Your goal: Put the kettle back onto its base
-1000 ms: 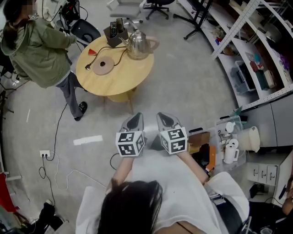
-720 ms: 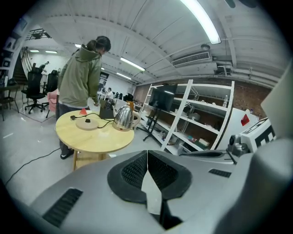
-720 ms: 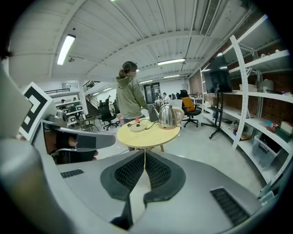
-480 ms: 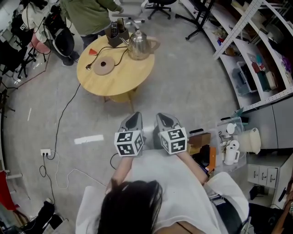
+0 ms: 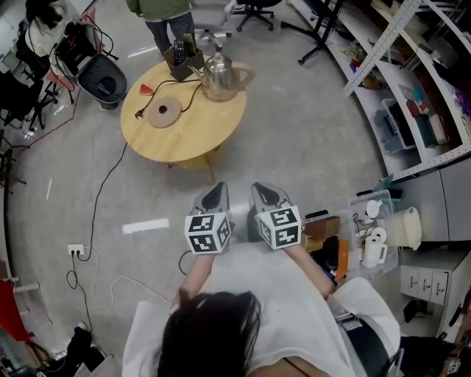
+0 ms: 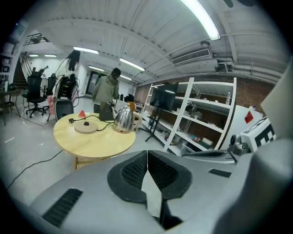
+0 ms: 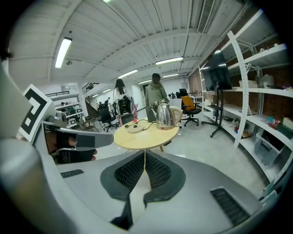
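Observation:
A steel kettle with a pale handle stands on the far right part of a round wooden table. Its round base lies to the kettle's left on the table, with a black cord running off it. The kettle and base show far off in the left gripper view, and the kettle and base in the right gripper view. My left gripper and right gripper are held side by side well short of the table, both shut and empty.
A person in a green jacket stands behind the table. A black holder and a red cone sit on the table. Metal shelving lines the right; a bin of white items is near my right. Cables cross the floor.
The person in the green jacket walked from the table's left side round to behind it. Both grippers stayed where they were.

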The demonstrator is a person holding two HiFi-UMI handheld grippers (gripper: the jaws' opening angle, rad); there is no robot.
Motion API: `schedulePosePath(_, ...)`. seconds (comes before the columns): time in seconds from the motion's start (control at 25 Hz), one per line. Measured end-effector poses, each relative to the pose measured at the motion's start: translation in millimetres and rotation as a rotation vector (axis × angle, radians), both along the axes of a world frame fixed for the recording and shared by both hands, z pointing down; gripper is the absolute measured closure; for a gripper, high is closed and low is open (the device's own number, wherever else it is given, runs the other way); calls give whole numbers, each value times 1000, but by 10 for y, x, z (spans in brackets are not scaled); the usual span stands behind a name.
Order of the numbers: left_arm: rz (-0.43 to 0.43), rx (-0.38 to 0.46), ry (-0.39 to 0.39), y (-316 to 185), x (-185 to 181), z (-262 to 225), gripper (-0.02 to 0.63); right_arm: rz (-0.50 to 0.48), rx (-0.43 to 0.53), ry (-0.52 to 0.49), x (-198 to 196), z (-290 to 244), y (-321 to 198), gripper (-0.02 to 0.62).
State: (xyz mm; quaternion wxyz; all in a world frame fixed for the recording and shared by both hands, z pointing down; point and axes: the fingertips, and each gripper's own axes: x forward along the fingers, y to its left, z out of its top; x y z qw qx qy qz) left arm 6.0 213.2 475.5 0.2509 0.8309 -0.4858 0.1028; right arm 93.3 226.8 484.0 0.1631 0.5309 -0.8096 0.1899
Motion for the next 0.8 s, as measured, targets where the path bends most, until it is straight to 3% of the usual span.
schedulePosePath(0.8,7,-31,-48,-755,201,127,578,-50,-25,0,154,59,-849,566)
